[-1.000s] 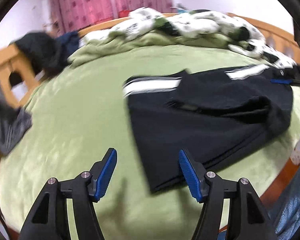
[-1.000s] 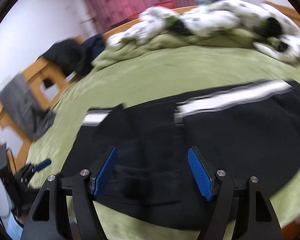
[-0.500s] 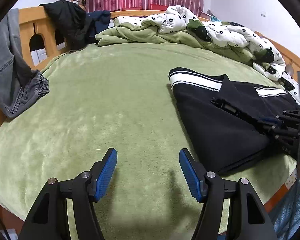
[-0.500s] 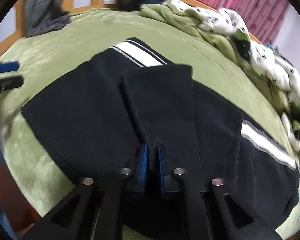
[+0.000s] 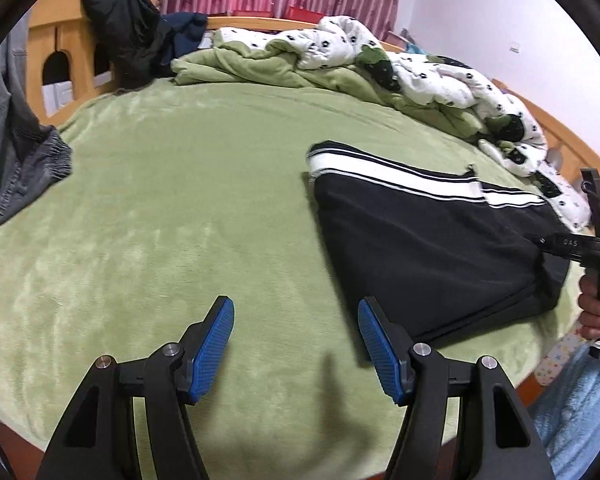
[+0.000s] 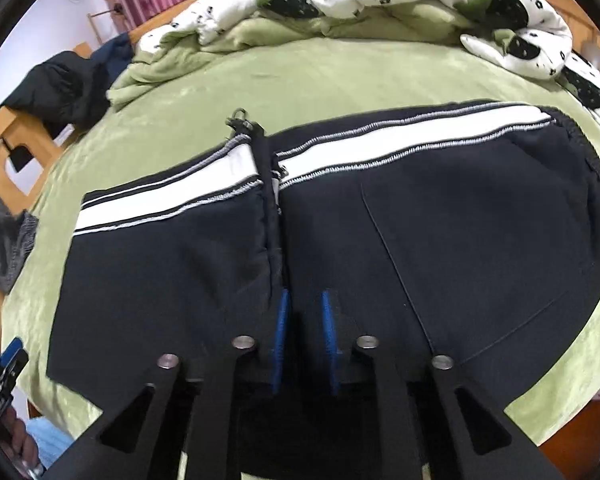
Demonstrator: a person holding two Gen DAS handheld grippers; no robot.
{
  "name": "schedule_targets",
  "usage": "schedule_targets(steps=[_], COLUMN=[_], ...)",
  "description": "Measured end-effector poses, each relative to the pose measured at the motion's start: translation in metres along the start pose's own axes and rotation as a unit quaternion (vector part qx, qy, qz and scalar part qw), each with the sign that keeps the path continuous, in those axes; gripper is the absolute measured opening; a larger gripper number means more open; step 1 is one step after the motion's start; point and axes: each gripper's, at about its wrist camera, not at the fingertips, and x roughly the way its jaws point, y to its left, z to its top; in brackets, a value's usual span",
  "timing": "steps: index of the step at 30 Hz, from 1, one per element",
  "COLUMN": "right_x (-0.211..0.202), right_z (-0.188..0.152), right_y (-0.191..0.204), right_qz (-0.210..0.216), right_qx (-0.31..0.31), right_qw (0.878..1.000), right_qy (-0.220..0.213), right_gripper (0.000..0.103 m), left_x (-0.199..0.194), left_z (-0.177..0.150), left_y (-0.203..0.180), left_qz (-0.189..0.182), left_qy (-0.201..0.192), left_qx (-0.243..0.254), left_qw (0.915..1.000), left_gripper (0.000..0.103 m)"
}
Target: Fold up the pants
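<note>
Black pants (image 6: 440, 240) with a white side stripe lie folded on the green bed; they also show in the left wrist view (image 5: 428, 240) at the right. My right gripper (image 6: 303, 312) is shut on the near edge of the pants, low over the fabric, with a narrow gap between its blue pads. A folded cuff edge with a metal clip (image 6: 242, 118) runs up from it. My left gripper (image 5: 296, 332) is open and empty, above bare blanket left of the pants. The right gripper's handle (image 5: 598, 236) shows at the far right of the left wrist view.
A green blanket (image 5: 160, 208) covers the bed. A rumpled white and green duvet (image 5: 380, 60) lies at the back. Dark clothes (image 5: 128, 40) hang on the wooden frame (image 5: 64, 44); grey jeans (image 5: 12, 148) hang at left. The bed's edge is near the front.
The right gripper stayed closed on the pants and laid the raised part down flat to the left. The left gripper stayed open and moved little.
</note>
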Motion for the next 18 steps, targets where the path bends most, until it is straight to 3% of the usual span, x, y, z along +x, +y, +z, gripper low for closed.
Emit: schedule_targets(steps=[2, 7, 14, 18], right_x=[-0.011, -0.026, -0.023, -0.037], right_z=[-0.003, -0.006, -0.009, -0.005], right_y=[0.003, 0.001, 0.003, -0.012], right_qz=[0.003, 0.055, 0.083, 0.098], right_qx=[-0.02, -0.025, -0.026, 0.001], right_qw=[1.0, 0.998, 0.996, 0.994], right_qy=[-0.02, -0.037, -0.018, -0.048], right_gripper=[0.042, 0.043, 0.048, 0.051], left_x=[0.002, 0.01, 0.027, 0.032], left_z=[-0.002, -0.013, -0.024, -0.023], left_y=[-0.005, -0.024, -0.052, -0.055], left_qz=[-0.015, -0.08, -0.025, 0.004], left_qy=[0.006, 0.045, 0.062, 0.056], left_qx=[0.009, 0.044, 0.091, 0.086], left_qw=[0.9998, 0.9947, 0.9936, 0.9947], left_gripper=[0.062, 0.062, 0.062, 0.062])
